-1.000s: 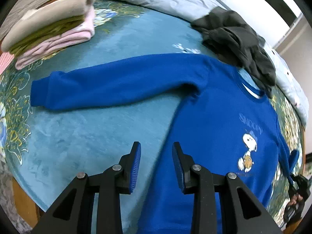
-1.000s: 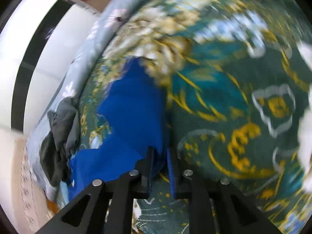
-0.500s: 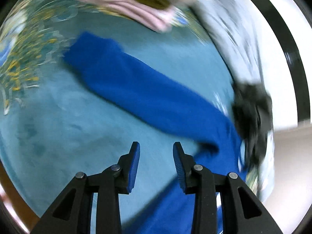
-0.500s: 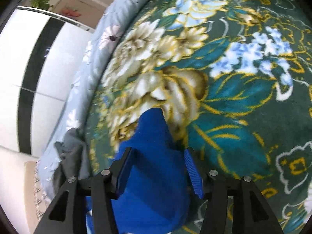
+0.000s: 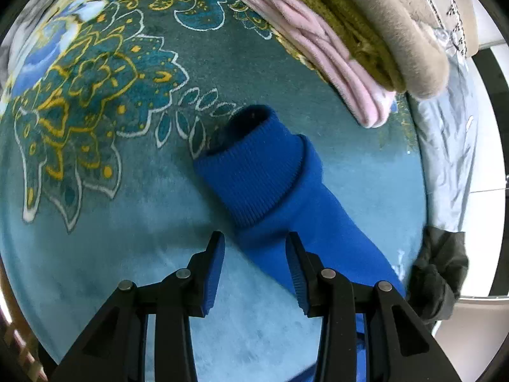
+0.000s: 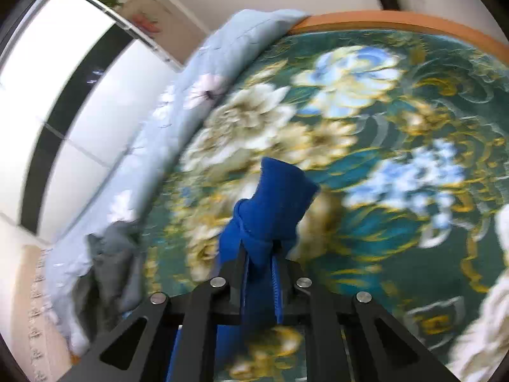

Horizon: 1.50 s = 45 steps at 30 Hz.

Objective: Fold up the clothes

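The right gripper (image 6: 259,261) pinches one cuff (image 6: 280,197) of the blue sweater (image 5: 321,232), lifted off the bed (image 5: 95,210); its thin bite could slip. The left gripper (image 5: 254,270) straddles the other cuff (image 5: 254,165) with fingers open, just below a stack (image 5: 350,38) of three folded garments, and could snag only one layer. One sweater, two cuffs, one dark heap (image 5: 442,273).

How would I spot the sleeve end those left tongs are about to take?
Find the teal floral blanket covering the bed, with a stack of folded clothes at its far side. Just short of that stack lies a bright blue sleeve. Its ribbed cuff, gaping open, sits just ahead of the open left tongs.
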### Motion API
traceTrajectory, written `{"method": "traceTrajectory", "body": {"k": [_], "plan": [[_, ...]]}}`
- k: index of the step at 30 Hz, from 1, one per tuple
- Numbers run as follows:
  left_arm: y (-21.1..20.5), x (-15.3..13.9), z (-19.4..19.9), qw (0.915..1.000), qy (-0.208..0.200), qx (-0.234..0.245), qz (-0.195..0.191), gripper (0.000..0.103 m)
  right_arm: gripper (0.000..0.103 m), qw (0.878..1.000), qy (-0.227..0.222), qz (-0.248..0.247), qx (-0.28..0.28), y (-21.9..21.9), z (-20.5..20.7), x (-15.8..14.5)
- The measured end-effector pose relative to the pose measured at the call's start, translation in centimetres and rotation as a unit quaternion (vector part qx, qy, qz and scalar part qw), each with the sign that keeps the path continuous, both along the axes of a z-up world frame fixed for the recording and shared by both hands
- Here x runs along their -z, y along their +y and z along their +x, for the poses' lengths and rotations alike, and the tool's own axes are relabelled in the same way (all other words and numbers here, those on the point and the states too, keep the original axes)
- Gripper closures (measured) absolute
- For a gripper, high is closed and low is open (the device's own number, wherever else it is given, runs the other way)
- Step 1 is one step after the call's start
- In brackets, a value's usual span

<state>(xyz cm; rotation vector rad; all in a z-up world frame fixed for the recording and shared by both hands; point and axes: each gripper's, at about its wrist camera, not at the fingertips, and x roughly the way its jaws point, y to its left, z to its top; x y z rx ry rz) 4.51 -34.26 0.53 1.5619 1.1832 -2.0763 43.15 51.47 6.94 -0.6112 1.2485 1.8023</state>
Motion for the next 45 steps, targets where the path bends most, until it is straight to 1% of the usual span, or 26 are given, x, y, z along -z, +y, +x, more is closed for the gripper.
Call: {"method": "traceTrajectory", "body": {"k": [2,4,6,9,11,13,14,15,16,17,18,19,21,23,24,25,27,28,29,30,33,36,38,40,42,45], "plan": [[-0.3,0.5,-0.1,0.9999,-0.002,-0.010,0.005,0.063,0.090,0.999,-0.031,-0.038,0.013,0.3,0.6,2.3],[-0.6,0.7,-0.1,0.9998,0.000,-0.020,0.010,0.063,0.090,0.998,-0.033,-0.052,0.025,0.2,1.3,3.7],[-0.8,0.6,-0.2,0.9996,0.001,-0.025,0.011,0.062,0.090,0.997,-0.034,-0.054,0.032,0.0,1.7,4.2],[-1.3,0.4,-0.6,0.9997,0.005,-0.023,0.006,0.063,0.090,0.998,-0.034,-0.040,0.029,-0.4,1.8,3.6],[-1.6,0.3,-0.9,0.9996,0.010,-0.026,0.003,0.063,0.090,0.999,-0.032,-0.029,0.018,-0.5,1.6,2.9],[-1.7,0.3,-1.2,0.9995,0.010,-0.029,-0.004,0.064,0.090,0.998,-0.045,-0.030,0.007,-0.2,0.7,2.1],[-1.7,0.3,-1.5,0.9995,0.009,-0.028,-0.011,0.071,0.090,0.998,-0.048,-0.029,0.002,0.0,0.3,1.5],[-1.5,0.2,-1.9,0.9995,0.007,-0.023,-0.020,0.084,0.091,0.999,-0.041,-0.024,-0.004,0.1,-0.1,0.7],[-1.3,0.0,-2.4,0.9994,0.005,-0.013,-0.030,0.091,0.091,1.000,-0.027,-0.007,-0.014,0.1,-0.4,-0.6],[-1.0,-0.4,-2.8,0.9992,0.007,-0.004,-0.039,0.091,0.091,0.999,-0.008,0.016,-0.027,-0.1,-0.7,-2.3],[-0.9,-1.3,-3.2,0.9988,0.023,0.004,-0.042,0.092,0.092,0.998,0.011,0.039,-0.040,-0.3,-0.9,-3.9],[-0.9,-2.5,-3.5,0.9977,0.056,0.012,-0.038,0.092,0.092,0.998,0.013,0.043,-0.042,-0.4,-0.9,-4.1],[-1.0,-5.1,-3.8,0.9905,0.127,0.040,-0.036,0.092,0.092,0.999,-0.006,0.023,-0.032,-0.4,-0.3,-2.4],[-1.1,-6.7,-3.7,0.9834,0.159,0.070,-0.052,0.092,0.092,0.999,-0.025,0.004,-0.022,-0.3,0.2,-0.6],[-1.2,-6.8,-3.7,0.9822,0.159,0.081,-0.060,0.092,0.092,0.999,-0.035,-0.006,-0.017,-0.3,0.5,0.2],[-1.4,-5.9,-3.9,0.9853,0.136,0.082,-0.062,0.092,0.092,0.999,-0.045,-0.016,-0.012,-0.3,0.8,1.1],[-2.1,-3.3,-3.8,0.9923,0.088,0.070,-0.051,0.092,0.092,0.997,-0.064,-0.035,-0.003,-0.3,1.3,2.8],[-2.5,-2.1,-3.6,0.9945,0.069,0.064,-0.047,0.092,0.092,0.997,-0.060,-0.044,0.012,-0.6,1.9,3.8],[-2.6,-1.4,-3.3,0.9954,0.058,0.060,-0.046,0.092,0.092,0.997,-0.051,-0.050,0.028,-0.9,2.5,4.5],[-2.5,-0.8,-2.9,0.9958,0.053,0.058,-0.047,0.092,0.091,0.997,-0.048,-0.052,0.035,-1.1,2.8,4.8],[-2.4,0.1,-2.4,0.9962,0.043,0.059,-0.049,0.092,0.089,0.997,-0.065,-0.048,0.019,-0.9,2.8,4.6],[-1.6,0.0,-2.1,0.9965,0.037,0.060,-0.045,0.091,0.083,0.997,-0.072,-0.042,0.007,-1.1,2.8,3.6],[-1.7,0.2,-1.6,0.9971,0.032,0.060,-0.033,0.090,0.077,0.997,-0.074,-0.037,0.007,-1.6,3.0,3.0],[-1.7,0.2,-0.9,0.9972,0.028,0.066,-0.023,0.089,0.064,0.997,-0.073,-0.033,0.011,-2.5,3.5,2.4],[-1.5,0.1,0.3,0.9965,0.026,0.079,-0.008,0.082,0.061,0.998,-0.059,-0.034,0.017,-3.9,4.3,1.9],[-0.9,0.5,3.1,0.9947,0.025,0.096,0.027,0.075,0.055,0.999,-0.027,-0.040,0.020,-6.2,5.7,1.6]]}}
